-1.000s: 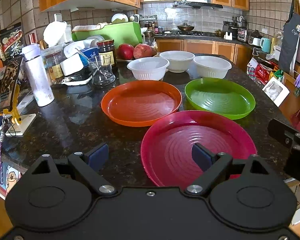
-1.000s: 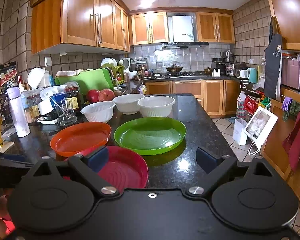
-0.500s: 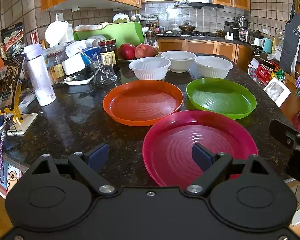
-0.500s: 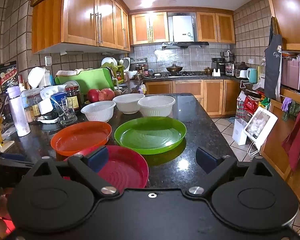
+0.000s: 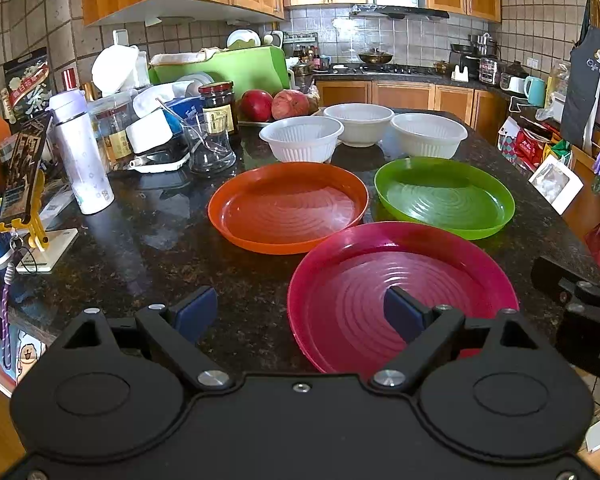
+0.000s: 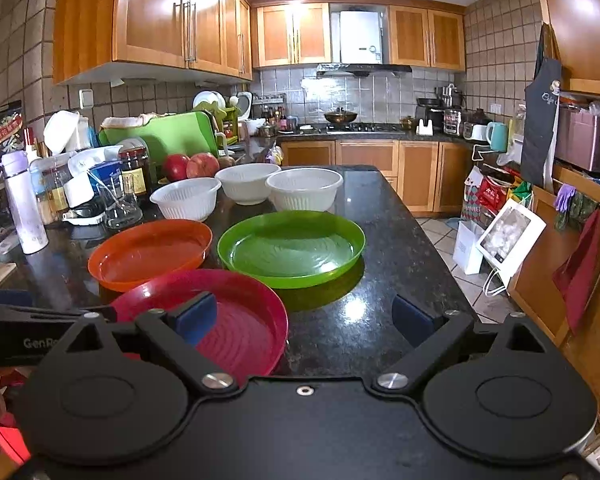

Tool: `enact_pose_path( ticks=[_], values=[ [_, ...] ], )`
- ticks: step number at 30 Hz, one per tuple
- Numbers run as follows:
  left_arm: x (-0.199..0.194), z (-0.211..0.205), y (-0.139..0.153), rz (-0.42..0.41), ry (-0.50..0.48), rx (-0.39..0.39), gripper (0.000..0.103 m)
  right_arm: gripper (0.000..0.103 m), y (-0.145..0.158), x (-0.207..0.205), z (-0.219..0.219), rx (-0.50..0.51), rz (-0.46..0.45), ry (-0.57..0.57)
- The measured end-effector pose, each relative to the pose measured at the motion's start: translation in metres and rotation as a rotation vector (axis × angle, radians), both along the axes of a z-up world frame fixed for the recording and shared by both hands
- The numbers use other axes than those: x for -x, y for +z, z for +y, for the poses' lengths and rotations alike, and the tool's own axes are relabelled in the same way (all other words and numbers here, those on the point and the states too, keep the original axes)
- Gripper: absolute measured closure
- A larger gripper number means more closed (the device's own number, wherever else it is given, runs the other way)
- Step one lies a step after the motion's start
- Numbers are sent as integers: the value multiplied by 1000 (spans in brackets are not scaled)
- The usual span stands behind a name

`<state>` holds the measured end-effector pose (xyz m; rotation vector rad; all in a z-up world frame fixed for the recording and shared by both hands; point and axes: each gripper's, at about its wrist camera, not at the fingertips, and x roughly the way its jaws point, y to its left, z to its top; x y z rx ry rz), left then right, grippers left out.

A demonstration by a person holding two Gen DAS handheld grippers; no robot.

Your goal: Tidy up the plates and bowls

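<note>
Well, in the left wrist view the left gripper (image 5: pixel 300 310) hangs low at 6 o'clock with its fingers spread wide and nothing between them. Right ahead sits the pink plate (image 5: pixel 404 292) on the dark counter (image 5: pixel 151 240). One blue finger pad (image 5: pixel 400 312) is over the pink plate and the other is over bare counter. At 12 o'clock from the pink plate lie the orange plate (image 5: pixel 287 208) and, to its right at 1 o'clock, the green plate (image 5: pixel 444 196). Behind them stand three white bowls (image 5: pixel 302 138) in a row. So I count three plates and three bowls. Nothing is stacked yet, so I think the job is just starting. A bit of the right gripper (image 5: pixel 580 304) peeks in at 3 o'clock.

In the right wrist view the right gripper (image 6: pixel 304 316) is also wide open and holds nothing. The pink plate (image 6: pixel 235 324) is at 7 o'clock, the green plate (image 6: pixel 291 248) at 12 o'clock, and the orange plate (image 6: pixel 147 252) at 10 o'clock. The three white bowls (image 6: pixel 304 192) sit farther back, side by side. The left gripper (image 6: pixel 39 328) shows at 9 o'clock.

Next, I think a gripper needs to drop down and pinch one plate by its rim, so it can go on top of another plate.
</note>
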<state>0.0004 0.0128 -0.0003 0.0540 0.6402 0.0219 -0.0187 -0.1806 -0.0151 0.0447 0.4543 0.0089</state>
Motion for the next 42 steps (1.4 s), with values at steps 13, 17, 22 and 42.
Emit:
enact_pose_path(
  ticks=[13, 17, 22, 42],
  values=[
    [-2, -5, -1, 5, -10, -16, 13, 4, 1, 1, -2, -7, -2, -2],
    [-3, -9, -3, 18, -13, -25, 13, 4, 1, 1, -3, -13, -6, -2],
    [-4, -11, -6, 29, -11, -28, 13, 4, 0, 0, -3, -17, -5, 3],
    [-20, -7, -10, 69, -34, -20, 13, 7, 4, -13, -3, -53, -113, -6]
  ],
)
